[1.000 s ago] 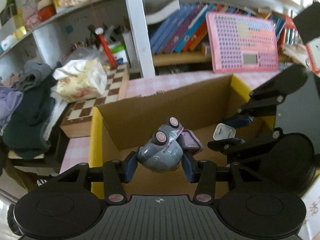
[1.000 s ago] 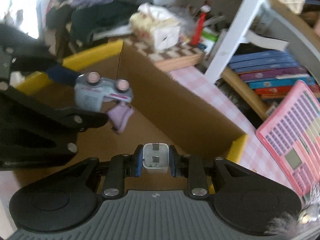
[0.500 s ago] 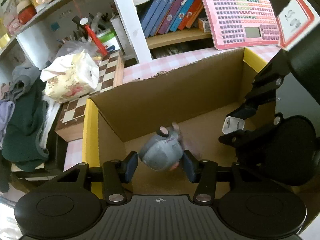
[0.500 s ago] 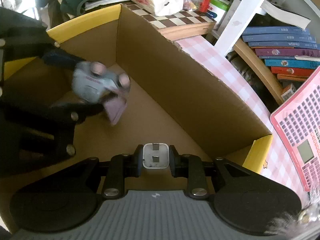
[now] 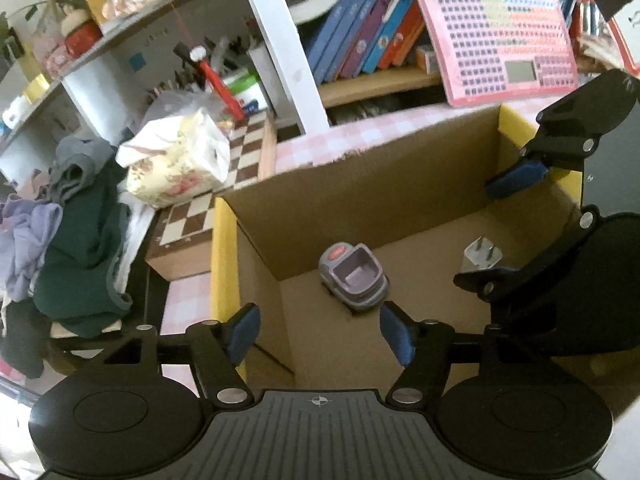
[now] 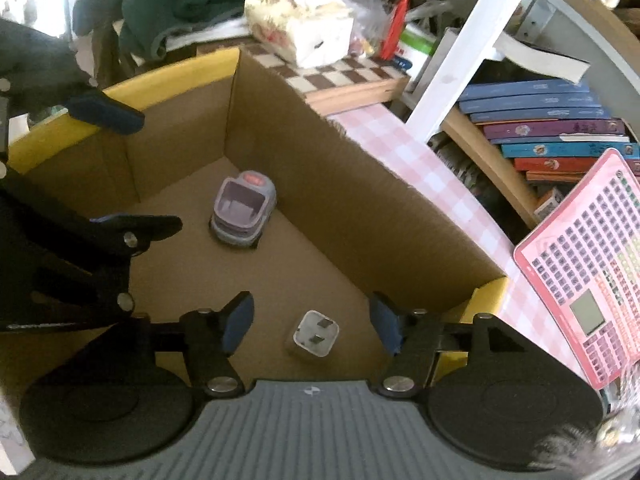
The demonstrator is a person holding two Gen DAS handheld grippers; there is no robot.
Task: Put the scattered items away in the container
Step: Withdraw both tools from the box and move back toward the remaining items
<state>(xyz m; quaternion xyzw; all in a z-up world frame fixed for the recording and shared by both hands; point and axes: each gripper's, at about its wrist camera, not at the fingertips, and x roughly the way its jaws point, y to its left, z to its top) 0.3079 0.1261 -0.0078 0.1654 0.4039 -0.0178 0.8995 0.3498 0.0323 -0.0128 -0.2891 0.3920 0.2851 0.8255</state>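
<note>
A grey and purple toy car (image 5: 354, 278) (image 6: 243, 213) lies on the floor of the open cardboard box (image 5: 360, 196) (image 6: 360, 216) with yellow flaps. A white plug adapter (image 6: 316, 333) (image 5: 482, 255) lies on the box floor too, prongs up. My left gripper (image 5: 320, 334) hangs over the box with its jaws opening, nothing pressed between them; the car sits below and beyond them. My right gripper (image 6: 310, 324) also has its jaws opening, and the adapter lies loose on the floor between them.
A pink checked cloth (image 6: 432, 176) covers the table beyond the box. A chessboard box (image 5: 216, 200) with a tissue pack (image 5: 176, 160) stands at the left. A pink toy keyboard (image 5: 500, 40) leans on a bookshelf; clothes (image 5: 76, 248) are piled left.
Both grippers have opened. The toy car has dropped from the left jaws onto the box floor. The adapter has left the right jaws and landed on the floor.
</note>
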